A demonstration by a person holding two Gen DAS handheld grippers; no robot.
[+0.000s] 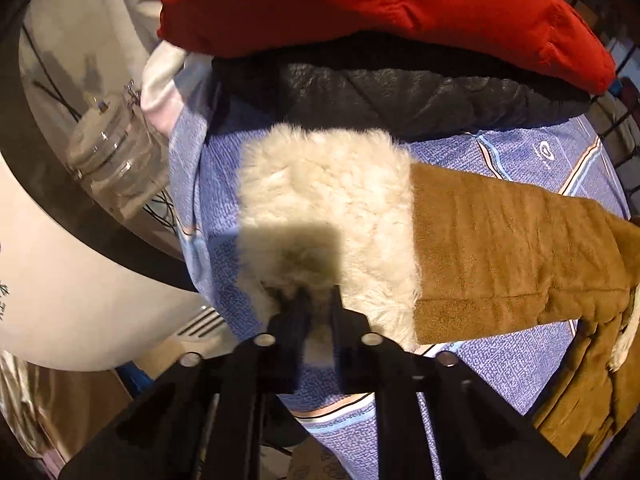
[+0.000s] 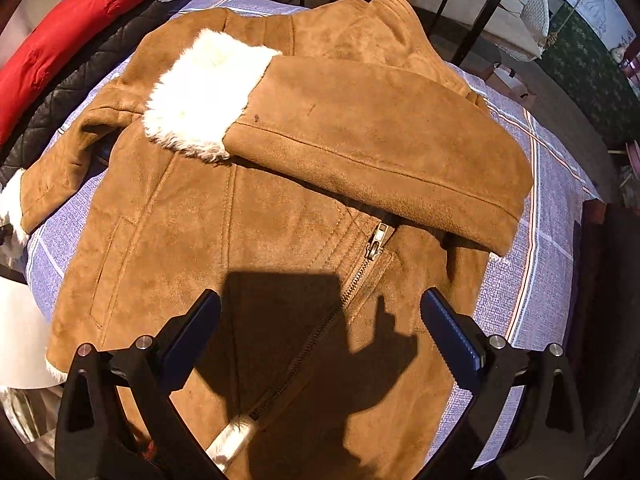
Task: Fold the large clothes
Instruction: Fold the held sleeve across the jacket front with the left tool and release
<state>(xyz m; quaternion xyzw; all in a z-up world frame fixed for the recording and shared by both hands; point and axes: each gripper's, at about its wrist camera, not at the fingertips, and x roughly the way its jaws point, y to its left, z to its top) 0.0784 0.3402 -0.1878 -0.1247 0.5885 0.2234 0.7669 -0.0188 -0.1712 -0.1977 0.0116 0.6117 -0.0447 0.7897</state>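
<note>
Tan suede jacket (image 2: 280, 240) with cream fleece lining, spread front-up on a blue patterned bedsheet (image 2: 536, 280); diagonal zipper (image 2: 376, 240) partly done up. One sleeve (image 2: 380, 140) lies folded across the chest; the other sleeve (image 1: 500, 248) extends sideways. Left gripper (image 1: 316, 300) is clamped on that sleeve's fleece cuff (image 1: 320, 200). Right gripper (image 2: 320, 320) hovers over the hem, jaws wide, empty. A red padded garment (image 1: 380, 0) and black quilted garment (image 1: 400, 92) lie alongside; a clear jar (image 1: 116, 148) stands beyond the sheet's edge.

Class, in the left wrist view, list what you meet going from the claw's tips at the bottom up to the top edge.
Left claw → white fur cuff → dark quilted coat → red jacket.
</note>
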